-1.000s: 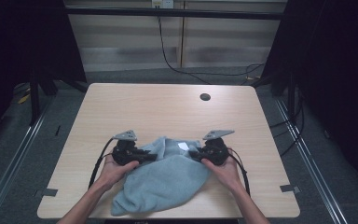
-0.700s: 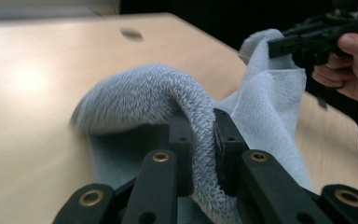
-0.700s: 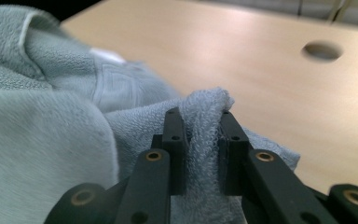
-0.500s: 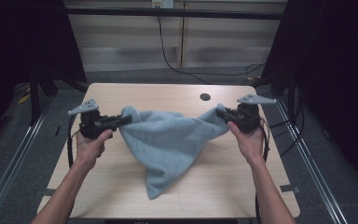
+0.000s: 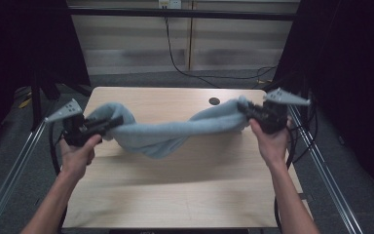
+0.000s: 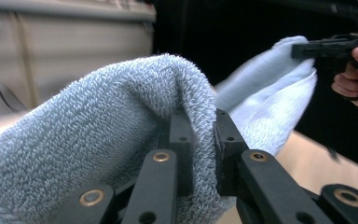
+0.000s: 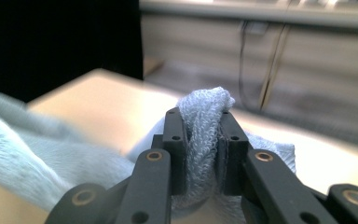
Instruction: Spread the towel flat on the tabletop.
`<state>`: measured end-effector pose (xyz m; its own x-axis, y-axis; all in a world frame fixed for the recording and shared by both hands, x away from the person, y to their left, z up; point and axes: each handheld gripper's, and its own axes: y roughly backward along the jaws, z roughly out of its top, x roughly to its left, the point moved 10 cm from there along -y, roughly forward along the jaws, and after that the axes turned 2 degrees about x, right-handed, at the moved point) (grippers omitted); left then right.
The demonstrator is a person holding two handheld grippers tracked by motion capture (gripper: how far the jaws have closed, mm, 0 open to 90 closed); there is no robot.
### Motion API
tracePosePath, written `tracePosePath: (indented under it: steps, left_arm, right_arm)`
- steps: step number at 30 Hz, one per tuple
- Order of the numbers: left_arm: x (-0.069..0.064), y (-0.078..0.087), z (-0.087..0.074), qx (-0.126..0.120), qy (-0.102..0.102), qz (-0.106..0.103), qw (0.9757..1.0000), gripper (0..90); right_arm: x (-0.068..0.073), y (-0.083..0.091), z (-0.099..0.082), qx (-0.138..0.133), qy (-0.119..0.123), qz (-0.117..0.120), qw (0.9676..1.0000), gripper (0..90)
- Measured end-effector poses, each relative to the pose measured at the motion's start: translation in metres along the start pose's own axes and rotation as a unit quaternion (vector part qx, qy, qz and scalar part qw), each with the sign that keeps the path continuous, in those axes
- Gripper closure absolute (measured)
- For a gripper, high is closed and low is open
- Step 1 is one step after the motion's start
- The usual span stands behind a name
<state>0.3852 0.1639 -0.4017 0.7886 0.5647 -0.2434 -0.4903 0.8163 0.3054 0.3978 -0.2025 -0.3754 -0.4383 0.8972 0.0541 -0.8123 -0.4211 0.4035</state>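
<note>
A light blue terry towel [image 5: 175, 132] hangs stretched in the air above the wooden table [image 5: 185, 185], sagging in the middle. My left gripper [image 5: 113, 123] is shut on the towel's left end, at the table's left edge. In the left gripper view the two black jaws pinch a thick fold of the towel [image 6: 121, 140], and the other hand's gripper [image 6: 328, 46] holds the far end. My right gripper [image 5: 246, 113] is shut on the right end, near the table's right edge. The right gripper view shows its jaws clamped on a bunched corner of the towel [image 7: 203, 135].
A small dark round hole [image 5: 214, 101] sits in the tabletop near the back right. Metal rails [image 5: 321, 170] run along both sides of the table. Black cables [image 5: 185, 68] hang against the wall behind. Dark curtains stand at left and right.
Both hands have risen and moved apart, lifting the towel off the table. It went from a heap on the table to a hanging sheet, and now to a taut, rolled band.
</note>
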Motion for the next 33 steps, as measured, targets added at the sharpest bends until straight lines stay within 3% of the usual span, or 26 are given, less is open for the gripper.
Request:
tracePosePath:
  steps: [1, 2, 5, 7, 10, 12, 15, 17, 21, 23, 25, 27, 29, 31, 33]
  left_arm:
    - [-0.003, -0.008, -0.023, 0.025, 0.005, -0.008, 0.9996, 81.0]
    - [-0.005, -0.011, -0.032, 0.037, 0.008, -0.014, 0.9992, 80.8]
    - [-0.011, -0.025, -0.061, 0.080, 0.015, -0.025, 0.9963, 78.9]
    - [-0.017, -0.034, -0.083, 0.113, 0.019, -0.035, 0.9928, 77.4]
    - [-0.028, -0.038, -0.101, 0.138, 0.018, -0.049, 0.9891, 70.6]
    - [-0.034, -0.036, -0.103, 0.142, 0.013, -0.056, 0.9881, 64.0]
    - [-0.040, -0.027, -0.089, 0.129, 0.003, -0.067, 0.9894, 55.3]
    - [-0.039, -0.021, -0.076, 0.114, -0.010, -0.063, 0.9914, 53.9]
    - [-0.029, -0.013, -0.047, 0.068, 0.000, -0.058, 0.9960, 52.3]
    - [-0.021, -0.017, -0.043, 0.072, -0.004, -0.051, 0.9961, 54.5]
    - [-0.007, -0.030, -0.047, 0.090, -0.017, -0.029, 0.9954, 57.4]
    - [0.009, -0.048, -0.062, 0.121, -0.004, -0.018, 0.9924, 60.9]
    - [0.027, -0.065, -0.084, 0.155, 0.006, 0.011, 0.9878, 61.5]
    - [0.032, -0.077, -0.108, 0.184, 0.013, 0.012, 0.9828, 61.7]
    - [0.031, -0.083, -0.129, 0.211, 0.002, 0.013, 0.9774, 62.5]
  right_arm:
    - [0.002, -0.001, -0.019, 0.011, 0.000, 0.002, 0.9999, 77.5]
    - [0.005, -0.002, -0.051, 0.034, -0.014, 0.012, 0.9992, 77.3]
    - [0.007, -0.004, -0.091, 0.062, -0.023, 0.017, 0.9976, 76.3]
    - [0.010, -0.005, -0.121, 0.091, -0.029, 0.021, 0.9952, 73.7]
    - [0.014, -0.001, -0.149, 0.114, -0.035, 0.026, 0.9925, 68.4]
    - [0.018, 0.005, -0.162, 0.129, -0.037, 0.031, 0.9904, 60.3]
    - [0.021, 0.019, -0.161, 0.127, -0.034, 0.031, 0.9909, 51.3]
    - [0.020, 0.028, -0.150, 0.106, -0.038, 0.032, 0.9931, 48.4]
    - [0.018, 0.029, -0.135, 0.088, -0.032, 0.026, 0.9952, 45.4]
    - [0.021, 0.023, -0.131, 0.086, -0.031, 0.029, 0.9954, 46.1]
    - [0.024, 0.016, -0.129, 0.087, -0.026, 0.031, 0.9954, 48.0]
    - [0.032, 0.006, -0.127, 0.088, -0.021, 0.044, 0.9949, 50.0]
    - [0.041, -0.005, -0.129, 0.095, -0.016, 0.059, 0.9936, 52.8]
    - [0.053, -0.018, -0.139, 0.118, -0.015, 0.083, 0.9894, 55.4]
    - [0.061, -0.026, -0.152, 0.144, -0.007, 0.093, 0.9852, 55.9]
